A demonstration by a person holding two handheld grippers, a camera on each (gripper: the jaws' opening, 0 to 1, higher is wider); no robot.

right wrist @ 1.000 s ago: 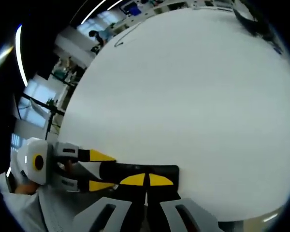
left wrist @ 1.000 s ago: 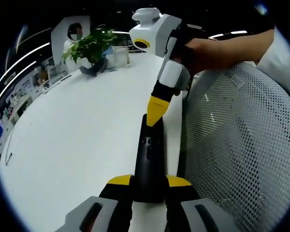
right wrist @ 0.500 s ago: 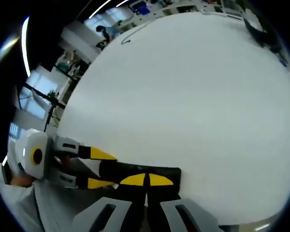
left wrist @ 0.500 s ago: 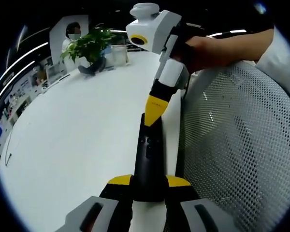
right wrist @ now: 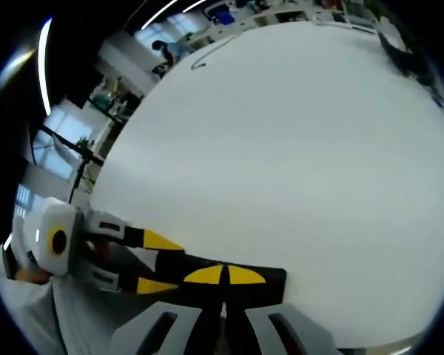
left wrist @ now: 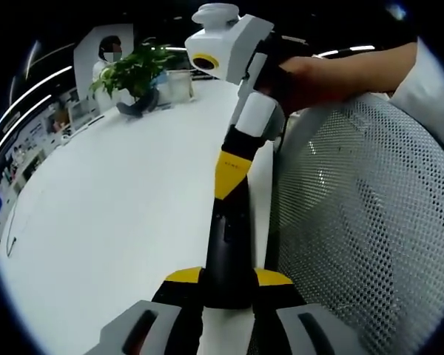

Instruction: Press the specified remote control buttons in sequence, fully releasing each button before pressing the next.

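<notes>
Left gripper view: the left tongs (left wrist: 228, 279) rise from the lower edge with their yellow-tipped jaws drawn in against the two sides of a black remote control (left wrist: 228, 244), which they hold by its near end. The remote control extends away from the camera over the white worktop (left wrist: 118, 200), close to the worktop's edge. The right tongs (left wrist: 229, 174) enter from above, held in a person's hand (left wrist: 303, 74); their yellow tips lie together and bear on the upper face of the remote control near its far end. A grey mesh chair back (left wrist: 362, 222) stands just beside the worktop edge on the right of this view. A potted plant (left wrist: 137, 70) stands at the far end of the worktop, well apart from the remote control.

Right gripper view: the right tongs (right wrist: 223, 276) show their two yellow tips closed against each other, with no gap between them, resting on the black remote control (right wrist: 270, 281). They grip nothing. The left tongs (right wrist: 159, 262) come in from the left of this view, their jaws on either side of the remote control's end. The white worktop (right wrist: 281, 148) stretches beyond, and a thin dark cable (right wrist: 207, 55) lies on it near its far edge.
</notes>
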